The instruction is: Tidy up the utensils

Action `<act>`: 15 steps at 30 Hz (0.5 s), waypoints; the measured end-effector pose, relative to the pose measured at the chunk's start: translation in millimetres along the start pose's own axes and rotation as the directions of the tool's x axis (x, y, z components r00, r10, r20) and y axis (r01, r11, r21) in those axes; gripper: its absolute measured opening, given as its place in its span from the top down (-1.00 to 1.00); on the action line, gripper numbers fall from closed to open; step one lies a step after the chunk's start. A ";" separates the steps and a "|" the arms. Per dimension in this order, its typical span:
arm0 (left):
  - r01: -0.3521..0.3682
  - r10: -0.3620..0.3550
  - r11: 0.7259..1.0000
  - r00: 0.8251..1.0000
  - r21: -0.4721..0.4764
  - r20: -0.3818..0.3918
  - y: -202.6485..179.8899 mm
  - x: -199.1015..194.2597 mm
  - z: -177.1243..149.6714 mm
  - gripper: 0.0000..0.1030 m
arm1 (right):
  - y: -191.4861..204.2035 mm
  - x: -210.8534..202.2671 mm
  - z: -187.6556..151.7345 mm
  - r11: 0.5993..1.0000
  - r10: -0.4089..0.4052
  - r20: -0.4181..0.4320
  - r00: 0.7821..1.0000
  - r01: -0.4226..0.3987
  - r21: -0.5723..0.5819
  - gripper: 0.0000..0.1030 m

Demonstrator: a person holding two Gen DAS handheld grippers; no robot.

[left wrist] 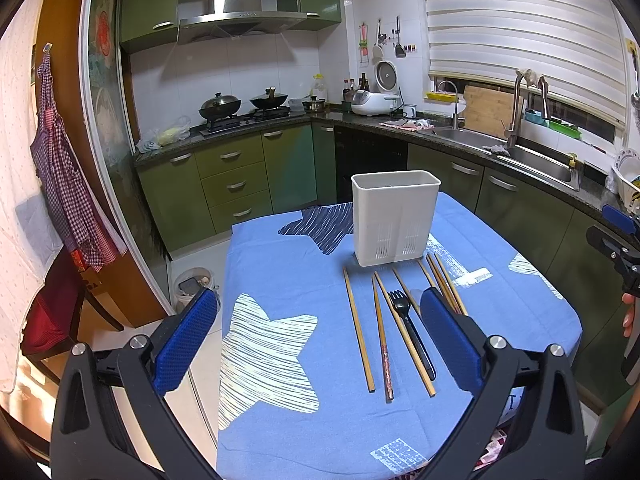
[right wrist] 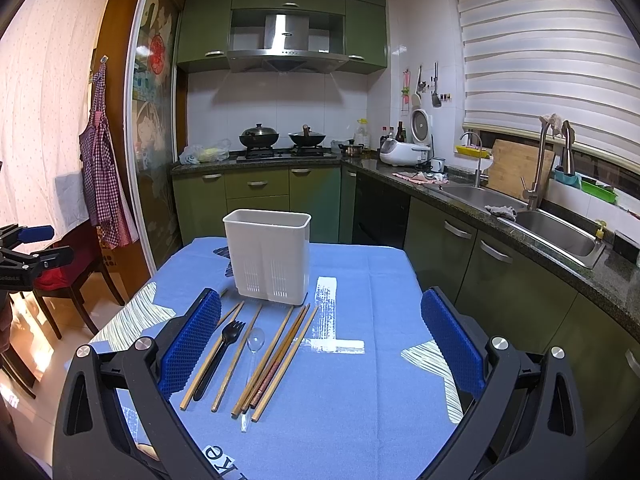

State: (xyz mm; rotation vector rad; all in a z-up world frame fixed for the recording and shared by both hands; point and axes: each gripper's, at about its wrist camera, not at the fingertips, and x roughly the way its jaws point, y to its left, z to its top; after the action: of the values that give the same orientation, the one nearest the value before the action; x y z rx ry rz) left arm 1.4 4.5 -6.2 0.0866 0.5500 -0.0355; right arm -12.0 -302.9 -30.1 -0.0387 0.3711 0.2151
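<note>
Overhead, the left gripper (left wrist: 318,334) spreads its blue textured pads wide above slim wooden chopsticks (left wrist: 358,328) and a black plastic fork (left wrist: 408,320) lying near the ribbed white caddy (left wrist: 394,216); farther right, the right gripper (right wrist: 320,340) gapes wide, holding nothing, over a clear spoon (right wrist: 252,364) on the blue tablecloth (right wrist: 360,400).

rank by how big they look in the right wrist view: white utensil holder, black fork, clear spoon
1. white utensil holder: clearly largest.
2. black fork and clear spoon: similar length; the fork looks bulkier, but the spoon is transparent and chopsticks lie beside it, so I won't rank them.
</note>
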 end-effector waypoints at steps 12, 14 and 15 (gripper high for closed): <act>0.000 0.000 1.000 1.000 0.000 -0.001 1.9 -0.5 -1.2 -0.88 | -0.8 2.3 -1.7 1.000 0.000 -0.003 1.000 0.000 0.000 -0.92; 0.002 -0.002 1.000 1.000 0.000 -0.001 2.1 0.0 -1.7 -0.88 | -1.4 3.5 -3.5 1.000 -0.001 -0.003 1.000 0.001 0.001 -0.92; 0.001 -0.001 1.000 1.000 0.001 0.000 2.3 -0.2 -2.0 -0.88 | -1.3 3.4 -2.6 1.000 0.000 -0.004 1.000 0.000 0.000 -0.92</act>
State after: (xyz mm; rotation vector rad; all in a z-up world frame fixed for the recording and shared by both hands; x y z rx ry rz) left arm 0.3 7.0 -7.6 0.0869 0.5502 -0.0372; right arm -9.5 -303.7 -33.8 -0.0393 0.3749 0.2147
